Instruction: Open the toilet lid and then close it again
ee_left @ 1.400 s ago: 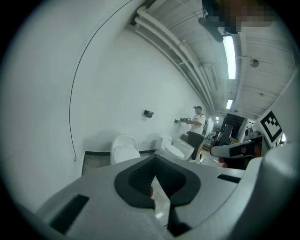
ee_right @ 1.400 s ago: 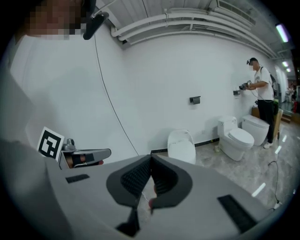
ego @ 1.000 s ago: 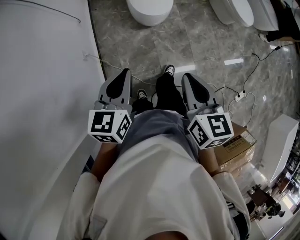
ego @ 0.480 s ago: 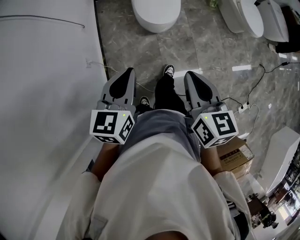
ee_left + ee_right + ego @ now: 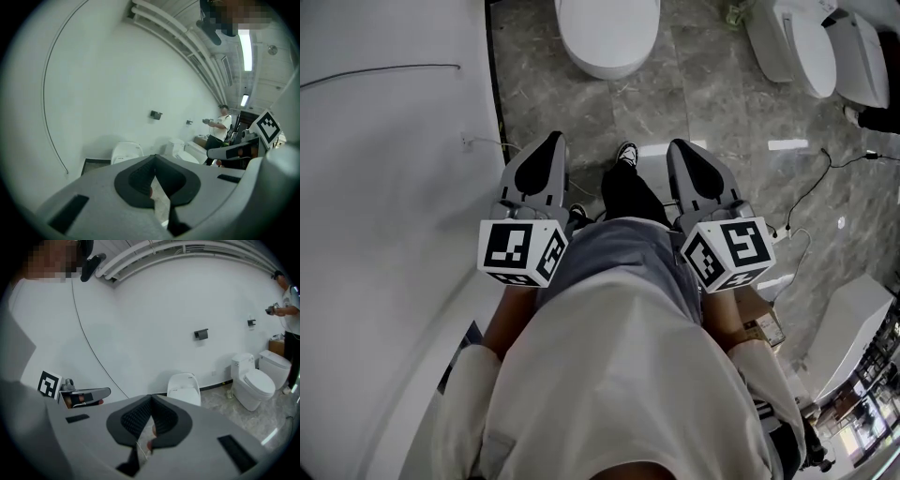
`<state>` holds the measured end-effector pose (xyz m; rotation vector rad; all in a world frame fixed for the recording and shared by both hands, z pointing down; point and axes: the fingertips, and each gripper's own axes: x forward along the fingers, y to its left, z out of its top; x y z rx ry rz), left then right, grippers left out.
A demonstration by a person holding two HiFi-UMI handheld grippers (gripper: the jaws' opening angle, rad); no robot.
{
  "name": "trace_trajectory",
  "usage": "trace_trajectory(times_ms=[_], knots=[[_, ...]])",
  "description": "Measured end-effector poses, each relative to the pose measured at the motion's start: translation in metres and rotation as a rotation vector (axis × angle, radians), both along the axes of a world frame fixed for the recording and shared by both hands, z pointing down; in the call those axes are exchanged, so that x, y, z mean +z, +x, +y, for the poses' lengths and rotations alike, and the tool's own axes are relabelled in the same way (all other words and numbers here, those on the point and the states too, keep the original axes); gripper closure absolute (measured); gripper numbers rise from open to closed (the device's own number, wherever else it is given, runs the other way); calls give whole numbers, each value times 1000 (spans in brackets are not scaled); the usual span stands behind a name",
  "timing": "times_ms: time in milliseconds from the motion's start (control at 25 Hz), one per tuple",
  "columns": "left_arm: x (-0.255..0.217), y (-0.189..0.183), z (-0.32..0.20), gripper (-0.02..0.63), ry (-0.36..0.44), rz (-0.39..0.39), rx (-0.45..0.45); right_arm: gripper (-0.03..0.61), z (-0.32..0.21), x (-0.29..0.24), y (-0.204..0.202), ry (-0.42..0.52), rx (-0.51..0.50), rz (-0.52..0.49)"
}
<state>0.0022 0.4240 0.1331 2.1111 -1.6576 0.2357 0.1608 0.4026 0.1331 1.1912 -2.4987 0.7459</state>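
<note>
The toilet (image 5: pixel 607 33) points its rounded front at the person. The left tool (image 5: pixel 549 142) and right tool (image 5: pixel 681 148) aim toward it, slightly downward. Both are pressed together and empty.

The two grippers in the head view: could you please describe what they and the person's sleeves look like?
Both the left gripper and the right gripper have light grey, tapering shells with black ribbed pads. Each carries a white cube with black square markers: the left cube and the right cube. The person wears loose, pale sleeves.
</note>
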Motion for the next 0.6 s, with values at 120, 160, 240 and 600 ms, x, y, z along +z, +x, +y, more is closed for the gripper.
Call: trace_trajectory(times_ms=[120,160,240,600], knots=[[-1,13,-26,607,-4,-8,-25,569,-29,3,11,-10,-31,-6],[0,16,-34,606,-9,-11,-34,569,-37,4,14,-14,-41,-10],[0,22,-48,606,-20,-22,-48,569,-53,6,20,-24,-60,-22],[5,35,-86,606,-66,-71,-75,569,-100,19,40,-64,-97,-61]])
